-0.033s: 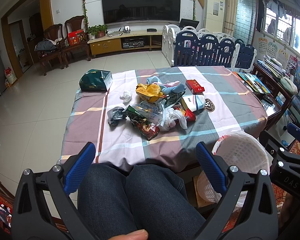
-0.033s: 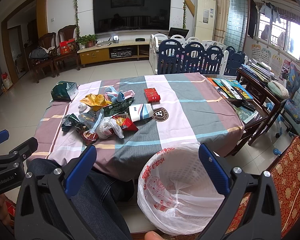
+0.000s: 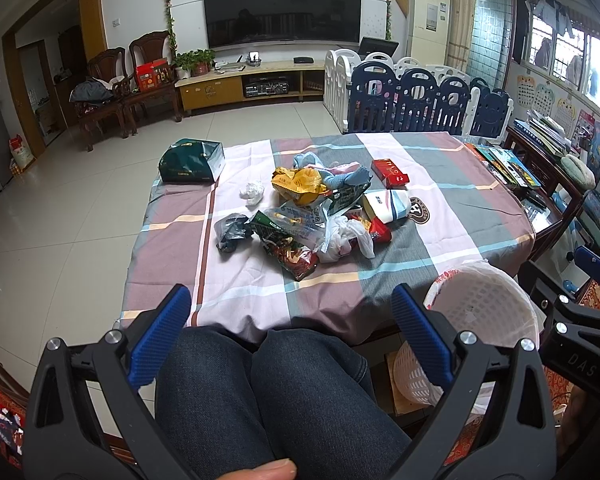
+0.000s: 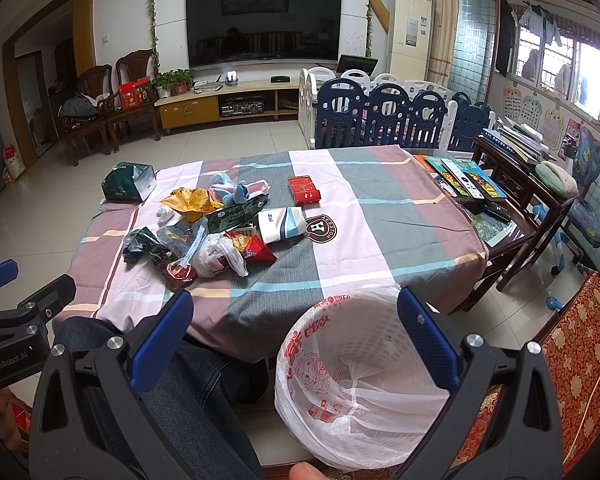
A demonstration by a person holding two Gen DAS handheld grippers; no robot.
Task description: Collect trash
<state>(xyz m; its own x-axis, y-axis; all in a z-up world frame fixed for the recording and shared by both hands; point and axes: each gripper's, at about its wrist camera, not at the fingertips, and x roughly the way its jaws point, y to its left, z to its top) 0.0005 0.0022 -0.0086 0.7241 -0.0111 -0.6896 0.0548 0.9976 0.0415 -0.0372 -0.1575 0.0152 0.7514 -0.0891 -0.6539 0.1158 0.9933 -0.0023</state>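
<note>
While parked low over the knees, left gripper [image 3: 288,320] and right gripper [image 4: 294,320] both spread wide, gripping nothing. Trash pile [image 3: 300,216] heaped mid-table on the plaid tablecloth [image 4: 380,216]; lined wastebasket [image 4: 360,380] just beside the table's near edge.

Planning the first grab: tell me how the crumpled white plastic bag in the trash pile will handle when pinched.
The white plastic bag looks thin and crumpled, so it is probably floppy and very light. Its loose tails would likely dangle and could snag the red wrapper touching it. The glossy film may slip.
</note>
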